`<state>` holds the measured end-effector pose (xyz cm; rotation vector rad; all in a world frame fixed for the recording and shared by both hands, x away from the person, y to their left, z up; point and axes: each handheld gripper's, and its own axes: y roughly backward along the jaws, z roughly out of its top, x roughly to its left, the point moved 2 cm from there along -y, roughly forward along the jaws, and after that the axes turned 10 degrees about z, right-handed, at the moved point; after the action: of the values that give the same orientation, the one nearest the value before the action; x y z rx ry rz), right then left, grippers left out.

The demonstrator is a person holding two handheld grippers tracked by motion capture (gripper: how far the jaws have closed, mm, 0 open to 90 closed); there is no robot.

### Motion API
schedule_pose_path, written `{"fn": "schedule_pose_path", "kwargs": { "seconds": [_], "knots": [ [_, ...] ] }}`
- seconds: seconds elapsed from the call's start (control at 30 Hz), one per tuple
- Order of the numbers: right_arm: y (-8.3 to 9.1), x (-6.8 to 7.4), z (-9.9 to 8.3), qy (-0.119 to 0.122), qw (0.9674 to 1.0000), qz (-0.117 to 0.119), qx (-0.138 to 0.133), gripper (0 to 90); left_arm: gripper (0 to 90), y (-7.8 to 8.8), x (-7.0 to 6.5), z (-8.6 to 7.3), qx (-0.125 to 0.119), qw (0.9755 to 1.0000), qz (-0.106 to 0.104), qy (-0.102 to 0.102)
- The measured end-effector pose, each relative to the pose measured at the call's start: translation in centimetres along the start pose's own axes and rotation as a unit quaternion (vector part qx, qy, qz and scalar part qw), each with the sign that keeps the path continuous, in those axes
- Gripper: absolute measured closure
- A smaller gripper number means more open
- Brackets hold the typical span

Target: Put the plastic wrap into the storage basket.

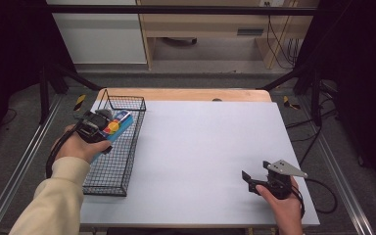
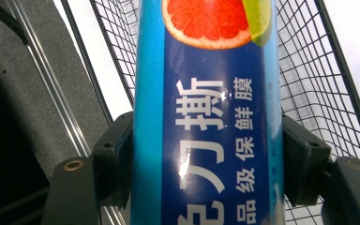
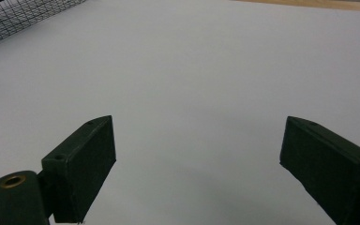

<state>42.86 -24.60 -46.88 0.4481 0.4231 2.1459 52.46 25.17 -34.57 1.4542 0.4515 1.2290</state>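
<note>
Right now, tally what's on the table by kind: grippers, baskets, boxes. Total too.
Grippers: 2, the left gripper shut on the blue box, the right gripper open over bare mat
Wire baskets: 1, the black wire basket
Boxes: 1, the blue box of cling film, held over the basket
Total: 4

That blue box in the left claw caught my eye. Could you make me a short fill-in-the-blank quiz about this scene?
1. The left claw is shut on a blue ____ with fruit printed on it.
2. That claw holds it over a black wire ____.
3. The right claw stands ____, with nothing between its jaws.
4. The sheet covering the table is ____ in colour.

Missing words: box; basket; open; white
</note>
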Motion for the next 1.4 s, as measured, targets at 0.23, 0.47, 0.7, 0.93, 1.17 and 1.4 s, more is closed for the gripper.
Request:
{"fn": "schedule_pose_path", "kwargs": {
  "seconds": [0.23, 0.47, 0.7, 0.93, 1.17, 1.4],
  "knots": [
    [-0.1, 0.0, 0.0, 0.002, 1.0, 0.003, 0.0, 10.9, 32.0, -0.6, -0.3, 0.3, 0.005, 0.9999, -0.002, 0.011],
    [0.1, 0.4, 0.1, 0.004, 0.9999, 0.009, -0.004, 10.9, 32.1, -1.3, -0.8, 0.1, 0.014, 0.9998, -0.006, 0.013],
    [0.1, 0.4, 0.2, 0.006, 0.9999, 0.013, -0.004, 10.9, 32.1, -1.8, -0.7, -0.3, 0.023, 0.9995, -0.004, 0.02],
    [0.1, 0.5, 0.3, 0.01, 0.9998, 0.013, -0.006, 10.9, 32.1, -2.3, -0.5, -0.4, 0.028, 0.9991, 0.007, 0.03],
    [0.1, 0.5, 0.3, 0.012, 0.9998, 0.014, -0.006, 10.9, 32.1, -2.8, -0.9, -0.3, 0.037, 0.9989, 0.013, 0.028],
    [0.1, 0.5, 0.4, 0.014, 0.9998, 0.015, -0.006, 10.9, 32.0, -3.4, -1.4, -0.2, 0.047, 0.9984, 0.021, 0.023]
  ]
}}
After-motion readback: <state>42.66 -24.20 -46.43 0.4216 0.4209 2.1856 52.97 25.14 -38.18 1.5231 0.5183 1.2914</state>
